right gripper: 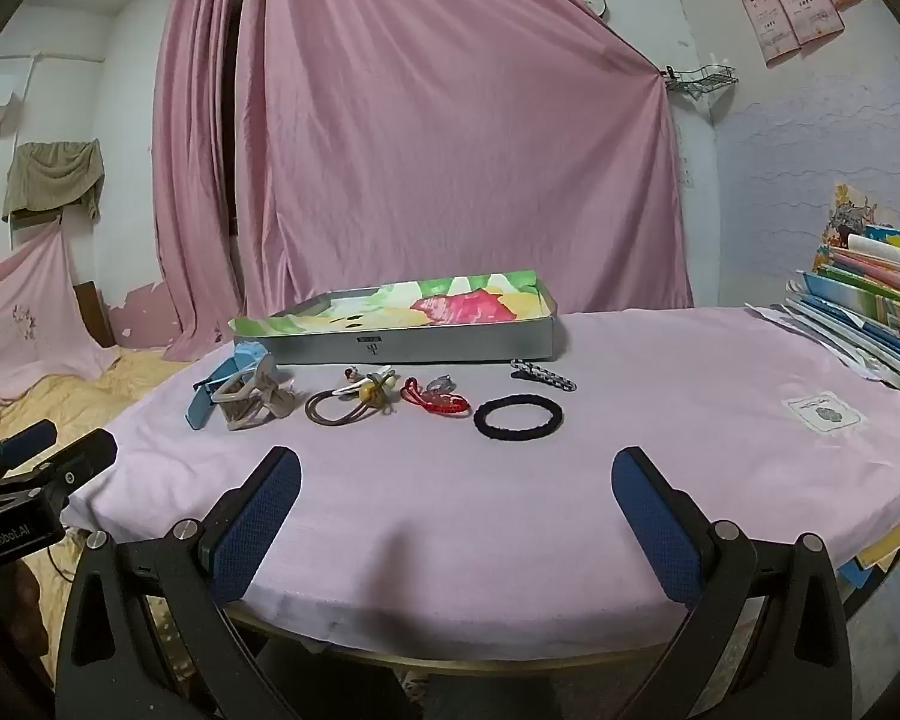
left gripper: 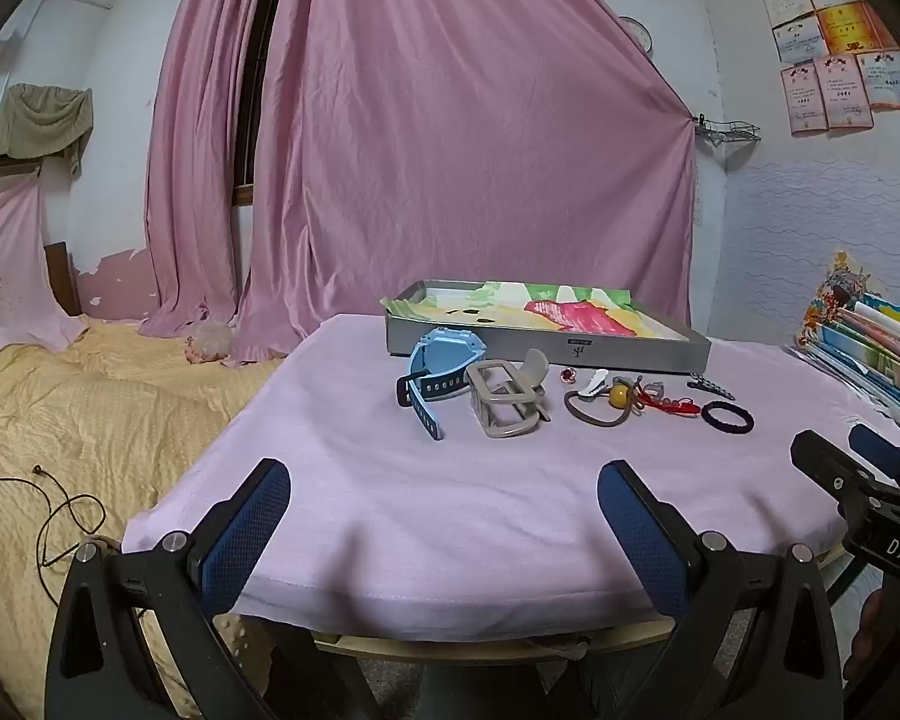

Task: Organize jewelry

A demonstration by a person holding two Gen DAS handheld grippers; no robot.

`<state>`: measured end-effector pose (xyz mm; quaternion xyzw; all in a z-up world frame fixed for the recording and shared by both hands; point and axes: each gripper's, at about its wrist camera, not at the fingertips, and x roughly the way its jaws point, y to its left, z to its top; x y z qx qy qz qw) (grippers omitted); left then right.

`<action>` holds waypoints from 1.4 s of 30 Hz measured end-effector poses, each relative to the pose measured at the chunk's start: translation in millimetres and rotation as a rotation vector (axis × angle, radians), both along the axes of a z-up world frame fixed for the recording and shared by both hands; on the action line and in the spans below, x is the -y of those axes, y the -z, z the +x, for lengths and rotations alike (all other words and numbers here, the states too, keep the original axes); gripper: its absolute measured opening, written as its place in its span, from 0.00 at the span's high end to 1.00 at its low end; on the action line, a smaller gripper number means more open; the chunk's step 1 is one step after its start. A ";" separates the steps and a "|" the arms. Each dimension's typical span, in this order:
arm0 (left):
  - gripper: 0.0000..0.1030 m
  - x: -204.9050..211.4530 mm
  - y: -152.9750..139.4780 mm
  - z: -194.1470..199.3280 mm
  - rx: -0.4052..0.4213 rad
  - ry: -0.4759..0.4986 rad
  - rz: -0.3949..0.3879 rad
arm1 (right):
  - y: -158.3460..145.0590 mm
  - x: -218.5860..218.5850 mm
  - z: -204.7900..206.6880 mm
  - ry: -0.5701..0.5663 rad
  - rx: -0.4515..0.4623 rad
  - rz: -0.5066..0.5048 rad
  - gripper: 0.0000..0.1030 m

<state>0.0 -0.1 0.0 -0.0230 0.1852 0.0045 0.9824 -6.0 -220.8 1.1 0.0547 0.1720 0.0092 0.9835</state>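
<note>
Nothing is picked up yet; both the left hand-held gripper (left gripper: 444, 495) and the right hand-held gripper (right gripper: 456, 483) hover spread and empty over the near edge of the counter (right gripper: 660, 396); the jewelry lies in a row before the tray (right gripper: 450, 345), the black hair tie (right gripper: 518, 417) nearest the right; next (likely) comes reaching for it; "GenRobot.AI" and "DAS" are readable on the tools.

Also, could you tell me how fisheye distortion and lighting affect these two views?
Left wrist view: dark vignette in the corners, the table edge bows, light is soft and dim. Right wrist view: same bowing, small items like the black hair tie stay sharp, faint shadows only.
</note>
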 end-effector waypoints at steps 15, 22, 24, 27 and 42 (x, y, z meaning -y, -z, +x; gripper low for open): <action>0.00 0.1 0.2 0.1 -0.002 0.000 -0.008 | 0.4 0.1 -0.3 0.001 0.005 -0.003 0.01; 0.00 0.1 0.1 -0.1 -0.002 0.002 -0.010 | 0.6 -0.1 0.0 0.002 0.004 -0.002 0.01; 0.00 0.0 0.1 0.0 -0.003 0.001 -0.010 | 0.6 -0.1 0.1 0.001 0.005 -0.003 0.01; 0.00 0.0 0.1 0.0 -0.003 0.001 -0.011 | 0.7 -0.1 0.3 0.001 0.005 -0.002 0.01; 0.00 0.2 0.2 0.1 -0.003 0.001 -0.012 | 0.9 0.1 0.2 0.001 0.005 -0.002 0.01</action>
